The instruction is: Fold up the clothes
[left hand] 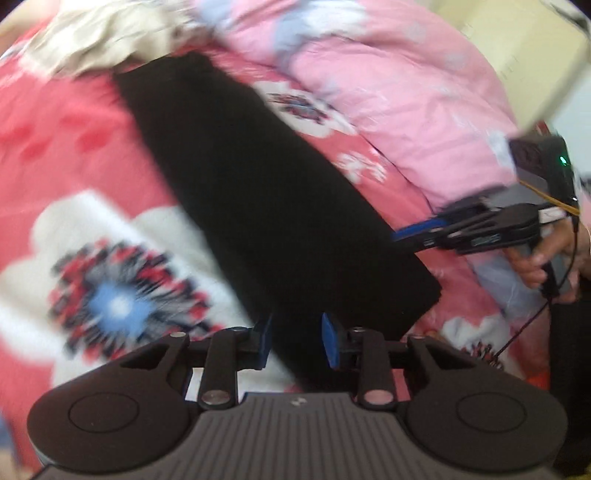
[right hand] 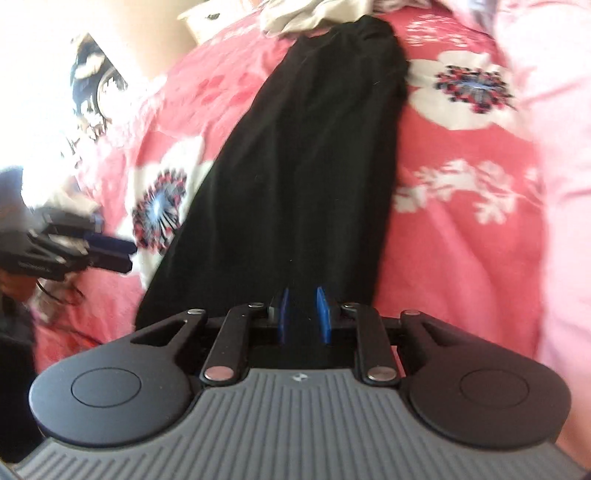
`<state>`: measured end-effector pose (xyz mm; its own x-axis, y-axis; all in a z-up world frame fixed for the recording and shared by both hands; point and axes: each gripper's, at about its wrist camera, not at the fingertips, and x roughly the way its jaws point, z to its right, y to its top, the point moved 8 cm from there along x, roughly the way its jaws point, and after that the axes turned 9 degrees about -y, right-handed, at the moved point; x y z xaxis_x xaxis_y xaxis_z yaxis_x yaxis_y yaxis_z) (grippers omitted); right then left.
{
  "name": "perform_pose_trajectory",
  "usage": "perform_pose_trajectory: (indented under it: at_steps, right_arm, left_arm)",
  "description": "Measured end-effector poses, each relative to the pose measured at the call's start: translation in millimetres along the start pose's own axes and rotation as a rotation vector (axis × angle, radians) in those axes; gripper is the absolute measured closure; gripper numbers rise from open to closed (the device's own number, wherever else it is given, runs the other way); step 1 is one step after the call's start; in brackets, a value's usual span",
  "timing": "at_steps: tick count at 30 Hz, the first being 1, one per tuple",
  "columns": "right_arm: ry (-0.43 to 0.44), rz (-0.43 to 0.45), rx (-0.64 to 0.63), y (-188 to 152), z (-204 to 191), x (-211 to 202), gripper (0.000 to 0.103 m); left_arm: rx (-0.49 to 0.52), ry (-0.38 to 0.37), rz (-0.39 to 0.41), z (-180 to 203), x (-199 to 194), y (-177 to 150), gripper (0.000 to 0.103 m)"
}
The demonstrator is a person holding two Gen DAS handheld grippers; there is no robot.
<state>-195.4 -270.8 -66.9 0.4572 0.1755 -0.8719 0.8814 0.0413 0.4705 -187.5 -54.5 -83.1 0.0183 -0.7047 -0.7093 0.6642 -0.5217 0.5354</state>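
A long black garment (left hand: pixel 258 192) lies flat as a narrow strip on a red floral bedsheet (left hand: pixel 74 147); it also shows in the right wrist view (right hand: pixel 314 155). My left gripper (left hand: pixel 295 341) is open, its blue pads (left hand: pixel 330 343) just above the garment's near end. My right gripper (right hand: pixel 302 314) is open with a narrow gap over the garment's near edge; nothing is visibly pinched. The right gripper also shows in the left wrist view (left hand: pixel 406 232) at the garment's right edge. The left gripper shows in the right wrist view (right hand: pixel 114 251), left of the garment.
A pink quilt (left hand: pixel 406 81) is bunched along the right side. A beige garment (left hand: pixel 103 37) lies crumpled beyond the black garment's far end, also in the right wrist view (right hand: pixel 306 14). The bed's left edge and bright floor (right hand: pixel 55 74) lie to the left.
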Motion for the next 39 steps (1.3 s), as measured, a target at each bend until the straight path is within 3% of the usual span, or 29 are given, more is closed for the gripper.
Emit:
perform_pose_trajectory:
  at_steps: [1, 4, 9, 12, 16, 21, 24, 26, 31, 39]
  right_arm:
    - [0.000, 0.017, -0.027, 1, -4, 6, 0.086]
    - [-0.016, -0.060, -0.117, -24, -11, 25, 0.085]
    - [-0.008, -0.031, -0.120, -35, -2, 18, 0.083]
    - [-0.016, -0.054, -0.039, -30, 4, 15, 0.084]
    - [-0.062, 0.002, 0.014, -11, 4, 9, 0.083]
    - [-0.065, 0.087, 0.042, 4, -4, -1, 0.080]
    - [-0.062, 0.101, 0.087, 6, -3, -2, 0.067]
    - [-0.063, 0.111, 0.092, 7, -4, -4, 0.046]
    - [-0.041, 0.211, 0.107, 16, -3, -18, 0.013]
    - [-0.118, 0.288, 0.193, 25, 16, -29, 0.001]
  left_arm:
    - [0.032, -0.003, -0.023, 6, 10, -3, 0.071]
    - [0.067, 0.062, -0.151, 1, 41, -32, 0.072]
    - [0.057, 0.042, -0.118, -1, 30, -36, 0.071]
    - [0.034, 0.034, -0.126, -5, 28, -35, 0.071]
    - [0.048, 0.055, -0.156, -3, 29, -33, 0.068]
    - [-0.009, 0.102, -0.208, -3, 35, -27, 0.064]
    - [-0.031, 0.139, -0.236, 1, 39, -24, 0.059]
    - [-0.041, 0.164, -0.252, 4, 42, -23, 0.057]
    - [-0.081, 0.199, -0.277, 4, 46, -22, 0.055]
    - [-0.128, 0.242, -0.287, 0, 44, -23, 0.053]
